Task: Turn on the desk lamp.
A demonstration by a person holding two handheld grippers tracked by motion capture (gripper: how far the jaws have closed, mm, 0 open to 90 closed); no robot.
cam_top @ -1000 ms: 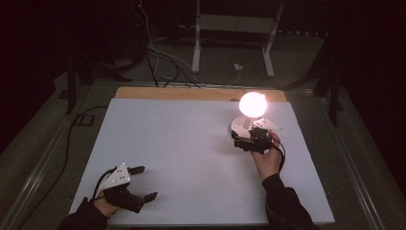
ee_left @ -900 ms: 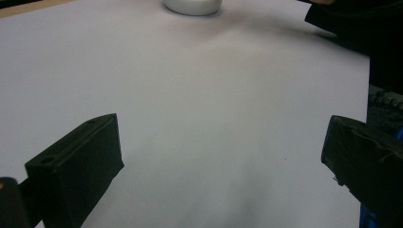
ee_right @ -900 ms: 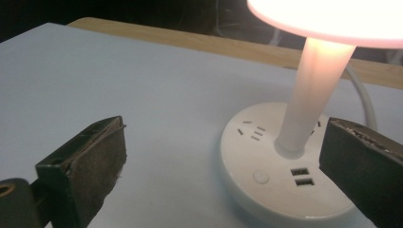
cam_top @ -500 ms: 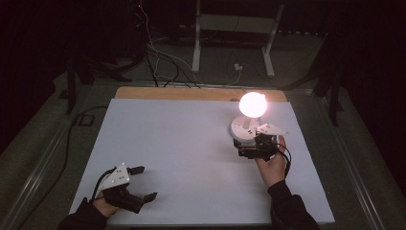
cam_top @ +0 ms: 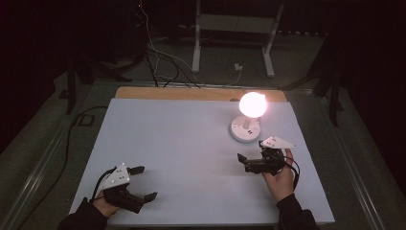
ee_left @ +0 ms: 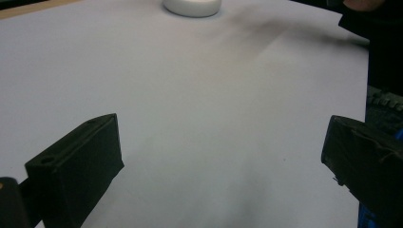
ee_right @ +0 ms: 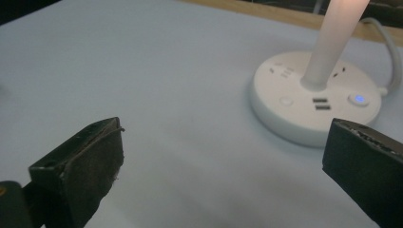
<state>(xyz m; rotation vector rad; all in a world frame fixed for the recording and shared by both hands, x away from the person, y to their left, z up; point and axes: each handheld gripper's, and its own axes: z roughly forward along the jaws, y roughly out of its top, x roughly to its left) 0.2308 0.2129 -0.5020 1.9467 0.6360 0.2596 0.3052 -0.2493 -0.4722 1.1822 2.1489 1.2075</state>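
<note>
I've just backed my right gripper (cam_top: 249,161), jaws spread wide and empty, off the lit lamp (cam_top: 247,120) at upper right of the high view, so the switching looks done; left gripper (cam_top: 143,182) idles open at lower left.

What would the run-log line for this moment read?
lamp: lit, upright on round base | right gripper: open, near base, not touching | left gripper: open, empty, near edge

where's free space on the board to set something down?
Most of the white board is bare: the whole middle between the left gripper and right gripper, and the far-left half up to the wooden edge. Only tight spot: the lit lamp, close beyond the right gripper.
</note>
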